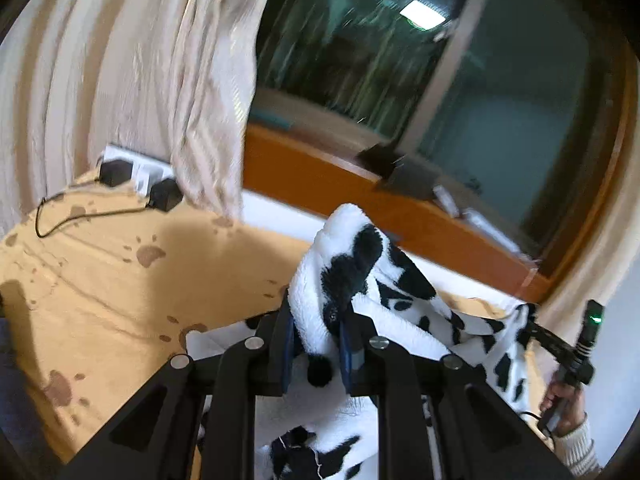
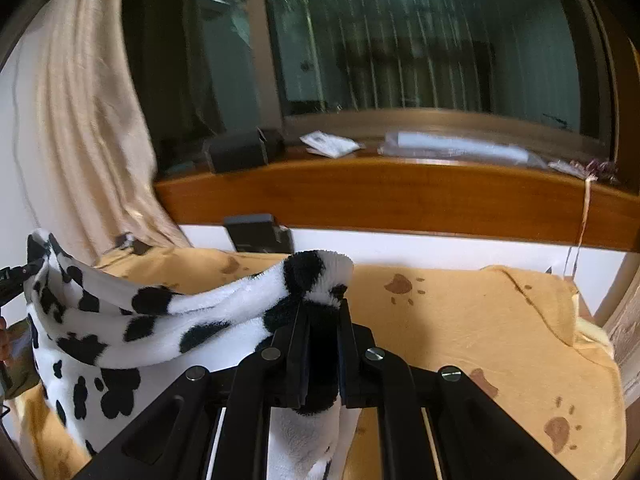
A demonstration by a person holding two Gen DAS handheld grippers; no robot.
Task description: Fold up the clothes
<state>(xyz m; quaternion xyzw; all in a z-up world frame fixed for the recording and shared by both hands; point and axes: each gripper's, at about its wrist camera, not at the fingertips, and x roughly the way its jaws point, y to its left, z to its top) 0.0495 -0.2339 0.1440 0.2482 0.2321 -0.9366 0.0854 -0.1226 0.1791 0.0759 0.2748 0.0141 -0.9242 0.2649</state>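
— Looks like a bedroom in a home. Ahead of the jaws, a bed spread with a tan blanket printed with brown paw marks.

— Anything else pointing that way?

— Beyond the jaws, a wooden ledge under a large dark window, strewn with small packets and a black box. Left of the jaws, a cream curtain hanging down to a white power strip with black chargers plugged in.
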